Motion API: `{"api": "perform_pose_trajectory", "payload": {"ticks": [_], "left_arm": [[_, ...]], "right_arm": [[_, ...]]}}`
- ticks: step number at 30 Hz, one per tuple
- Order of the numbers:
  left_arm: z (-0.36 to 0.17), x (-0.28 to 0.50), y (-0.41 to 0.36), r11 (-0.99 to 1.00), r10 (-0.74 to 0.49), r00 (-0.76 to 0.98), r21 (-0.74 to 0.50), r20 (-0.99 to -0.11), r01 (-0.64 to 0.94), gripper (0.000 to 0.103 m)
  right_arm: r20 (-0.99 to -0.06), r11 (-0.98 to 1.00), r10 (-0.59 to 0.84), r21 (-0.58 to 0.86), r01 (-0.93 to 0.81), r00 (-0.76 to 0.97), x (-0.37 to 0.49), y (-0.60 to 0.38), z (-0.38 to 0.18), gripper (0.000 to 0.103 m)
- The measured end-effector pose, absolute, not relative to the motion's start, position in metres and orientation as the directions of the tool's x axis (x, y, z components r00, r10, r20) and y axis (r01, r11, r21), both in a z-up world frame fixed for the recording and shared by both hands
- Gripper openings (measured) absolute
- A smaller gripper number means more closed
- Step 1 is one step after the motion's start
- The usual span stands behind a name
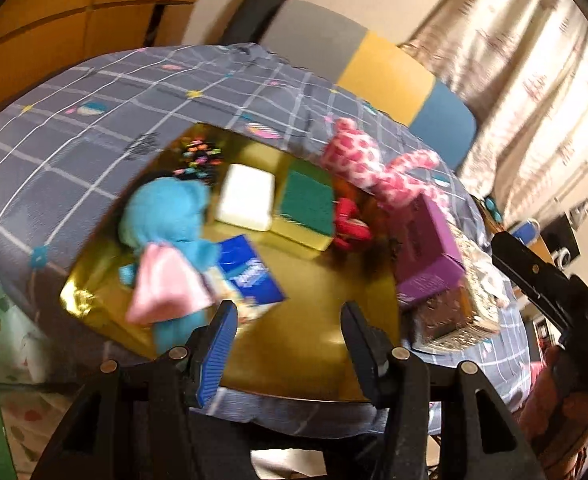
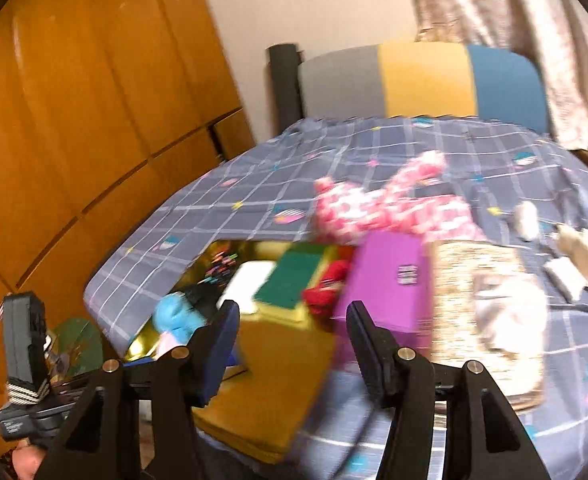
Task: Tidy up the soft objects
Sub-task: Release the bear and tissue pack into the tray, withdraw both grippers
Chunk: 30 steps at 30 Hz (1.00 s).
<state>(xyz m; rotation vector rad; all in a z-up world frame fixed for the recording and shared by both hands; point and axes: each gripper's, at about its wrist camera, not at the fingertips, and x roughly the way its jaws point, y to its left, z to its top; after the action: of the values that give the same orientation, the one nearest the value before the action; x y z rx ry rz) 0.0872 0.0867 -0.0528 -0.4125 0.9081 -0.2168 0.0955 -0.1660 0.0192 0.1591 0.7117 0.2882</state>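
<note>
Both claws hang open and empty above the gold tray (image 1: pixel 294 368); the blue plush (image 1: pixel 162 216), lengthwise toward us, lies nearest the left gripper (image 1: pixel 290 320), not the right gripper (image 2: pixel 294 320).

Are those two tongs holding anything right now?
No. Both the left tongs and right tongs stand open with nothing between them, above the gold sheet.
</note>
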Motion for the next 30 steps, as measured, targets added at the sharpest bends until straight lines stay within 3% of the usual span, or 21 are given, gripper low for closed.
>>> {"api": "perform_pose_trajectory", "payload": {"ticks": [7, 20, 30], "left_arm": [[-0.039, 0.089, 0.045, 0.896, -0.417, 0.57, -0.426, -0.708, 0.126, 0.054], [0.001, 0.093, -0.069, 0.829, -0.555, 0.493, -0.391, -0.671, 0.4, 0.054], [0.021, 0.099, -0.188, 0.715, -0.644, 0.324, -0.393, -0.694, 0.579, 0.055]], "right_arm": [[-0.628, 0.98, 0.166, 0.192, -0.055, 0.76, 0.085, -0.242, 0.021, 0.059], [-0.759, 0.967, -0.086, 0.092, 0.236, 0.646, 0.077, -0.408, -0.038, 0.059], [-0.765, 0.948, -0.219, -0.019, 0.319, 0.605, 0.098, -0.514, -0.057, 0.059]]}}
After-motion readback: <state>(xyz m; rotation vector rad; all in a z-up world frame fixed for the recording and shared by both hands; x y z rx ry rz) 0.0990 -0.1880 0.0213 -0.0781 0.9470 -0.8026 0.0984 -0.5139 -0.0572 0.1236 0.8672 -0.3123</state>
